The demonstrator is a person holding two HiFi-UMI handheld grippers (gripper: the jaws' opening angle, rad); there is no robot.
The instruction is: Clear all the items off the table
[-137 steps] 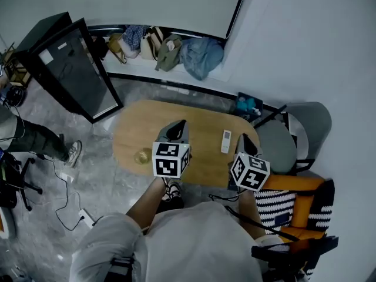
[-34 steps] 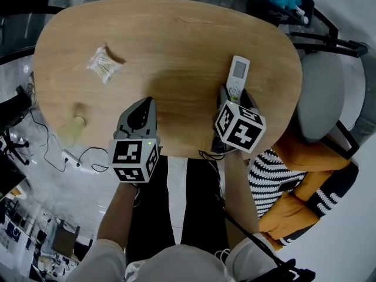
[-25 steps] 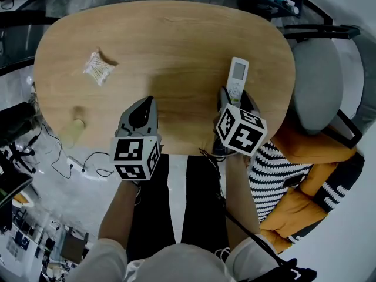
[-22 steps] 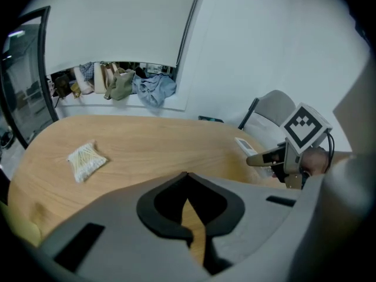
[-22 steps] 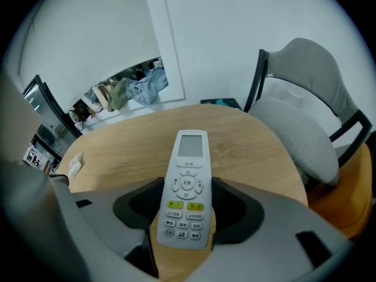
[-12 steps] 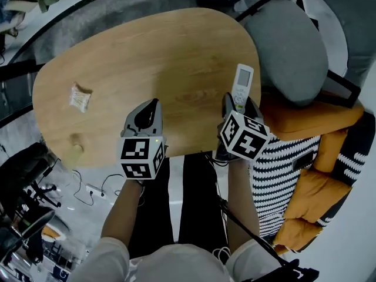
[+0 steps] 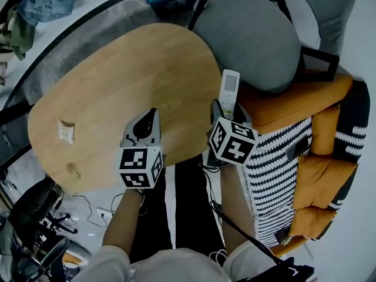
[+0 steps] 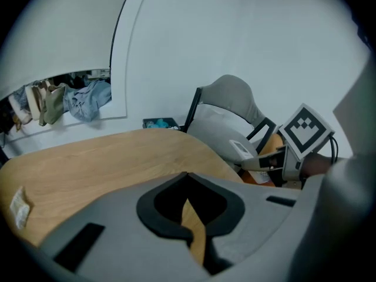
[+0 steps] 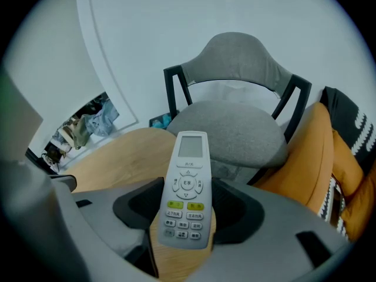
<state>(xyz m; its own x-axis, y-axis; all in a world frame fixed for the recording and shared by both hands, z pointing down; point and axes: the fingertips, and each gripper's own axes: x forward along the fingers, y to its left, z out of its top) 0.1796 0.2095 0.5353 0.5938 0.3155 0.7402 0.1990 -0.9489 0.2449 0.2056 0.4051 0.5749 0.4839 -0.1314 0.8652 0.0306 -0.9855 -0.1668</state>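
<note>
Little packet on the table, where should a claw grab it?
I'd pinch the little packet across its narrow width, coming straight down from above. It lies flat on the table with bare wood all round, so there is probably no edge to get under from the side.

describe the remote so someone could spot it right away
Find the oval wooden table; at its edge nearest the grey chair, the right hand-held gripper grips the remote. It is the only white, buttoned slab with a small screen.
</note>
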